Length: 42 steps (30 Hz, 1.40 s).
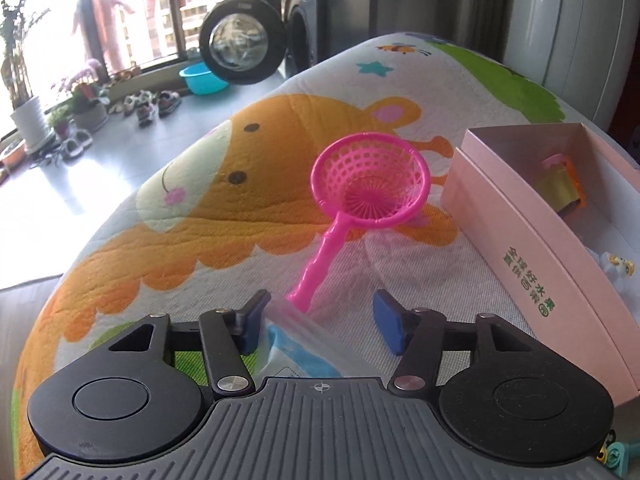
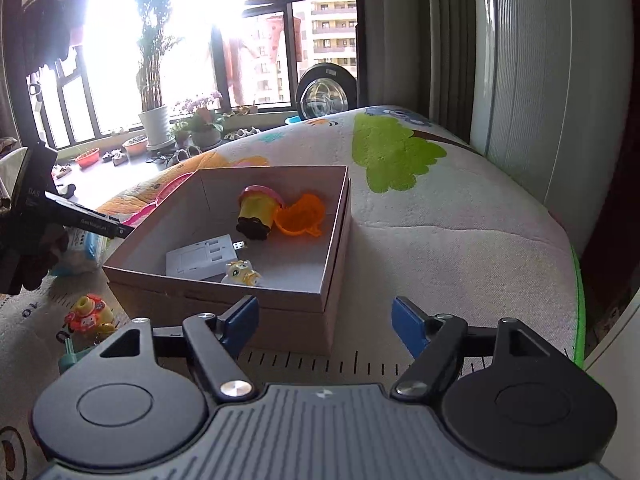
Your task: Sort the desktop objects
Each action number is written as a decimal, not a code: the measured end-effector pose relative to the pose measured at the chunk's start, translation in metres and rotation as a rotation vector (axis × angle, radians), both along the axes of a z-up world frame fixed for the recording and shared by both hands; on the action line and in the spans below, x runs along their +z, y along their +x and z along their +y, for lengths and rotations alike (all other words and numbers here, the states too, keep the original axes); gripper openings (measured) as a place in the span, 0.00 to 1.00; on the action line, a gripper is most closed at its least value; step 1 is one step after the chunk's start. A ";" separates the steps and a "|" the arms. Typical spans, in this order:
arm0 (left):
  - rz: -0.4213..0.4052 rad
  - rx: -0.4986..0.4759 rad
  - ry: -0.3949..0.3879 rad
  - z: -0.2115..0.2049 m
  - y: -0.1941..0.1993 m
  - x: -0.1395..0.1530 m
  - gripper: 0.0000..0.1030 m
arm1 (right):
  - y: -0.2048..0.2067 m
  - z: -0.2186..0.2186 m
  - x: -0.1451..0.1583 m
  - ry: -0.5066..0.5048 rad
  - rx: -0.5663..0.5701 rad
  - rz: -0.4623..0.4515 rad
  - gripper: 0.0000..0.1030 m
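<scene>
Left claw [image 1: 320, 322], spread, hovered over a soft, slippery plastic packet [image 1: 292, 344] beside the pink box [image 1: 532, 256]; light, stiff pink strainer [image 1: 370, 178] best pinched mid-handle.

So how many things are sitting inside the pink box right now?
4: a yellow cup toy and an orange mould at the far end, a white card and a small white figurine nearer. The near wall may hide more.

left gripper [image 1: 320, 320] | right gripper [image 2: 324, 320] | black linkages | blue pads | silver screws | ribbed grey body
</scene>
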<state>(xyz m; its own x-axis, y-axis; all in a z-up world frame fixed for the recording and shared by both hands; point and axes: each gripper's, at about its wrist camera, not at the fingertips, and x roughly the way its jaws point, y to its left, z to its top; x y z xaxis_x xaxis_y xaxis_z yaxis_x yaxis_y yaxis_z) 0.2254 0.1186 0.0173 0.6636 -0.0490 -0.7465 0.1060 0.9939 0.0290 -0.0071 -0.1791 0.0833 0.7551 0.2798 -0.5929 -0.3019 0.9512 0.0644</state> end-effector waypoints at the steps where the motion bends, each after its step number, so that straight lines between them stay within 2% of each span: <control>1: -0.004 -0.006 0.006 -0.003 0.000 0.000 0.44 | -0.002 0.001 -0.002 0.004 0.002 0.005 0.72; 2: -0.005 -0.016 0.007 -0.008 0.000 0.002 0.31 | -0.003 0.002 -0.003 0.010 0.007 0.009 0.72; 5: -0.005 -0.044 -0.008 -0.020 -0.011 0.004 0.24 | -0.012 0.006 -0.007 0.023 0.025 0.015 0.72; 9: -0.009 -0.097 0.023 -0.040 -0.046 0.003 0.22 | -0.025 0.008 -0.010 0.037 0.046 0.016 0.72; 12: -0.005 -0.133 0.004 -0.050 -0.081 0.005 0.22 | -0.034 0.007 -0.010 0.054 0.057 0.013 0.72; 14: -0.001 -0.147 -0.014 -0.055 -0.102 0.006 0.22 | -0.040 0.007 -0.010 0.063 0.059 0.007 0.77; 18: -0.041 -0.122 -0.016 -0.061 -0.135 0.012 0.31 | -0.049 0.014 -0.014 0.067 0.060 0.021 0.81; 20: -0.086 -0.097 -0.025 -0.060 -0.151 0.021 0.55 | -0.055 0.019 -0.018 0.064 0.075 0.036 0.83; 23: -0.132 -0.099 -0.062 -0.060 -0.174 0.036 0.73 | -0.066 0.022 -0.023 0.064 0.109 0.054 0.84; 26: -0.155 -0.155 -0.104 -0.071 -0.201 0.042 0.84 | -0.082 0.028 -0.029 0.055 0.179 0.070 0.84; 28: -0.146 -0.211 -0.123 -0.082 -0.216 0.040 0.87 | -0.088 0.034 -0.034 0.025 0.215 0.079 0.84; 31: -0.152 -0.242 -0.094 -0.099 -0.231 0.034 0.93 | -0.092 0.045 -0.040 -0.028 0.261 0.079 0.85; 34: -0.097 -0.298 -0.134 -0.109 -0.237 0.027 0.93 | -0.085 0.053 -0.042 -0.127 0.164 0.007 0.85; 35: -0.085 -0.315 -0.138 -0.113 -0.239 0.024 0.93 | -0.081 0.052 -0.043 -0.127 0.130 0.002 0.85; 39: -0.017 -0.357 -0.156 -0.130 -0.242 0.006 0.93 | -0.067 0.035 -0.043 0.026 0.086 0.065 0.86; 42: -0.016 -0.347 -0.159 -0.141 -0.236 -0.004 0.93 | -0.070 0.032 -0.050 0.047 0.065 0.090 0.89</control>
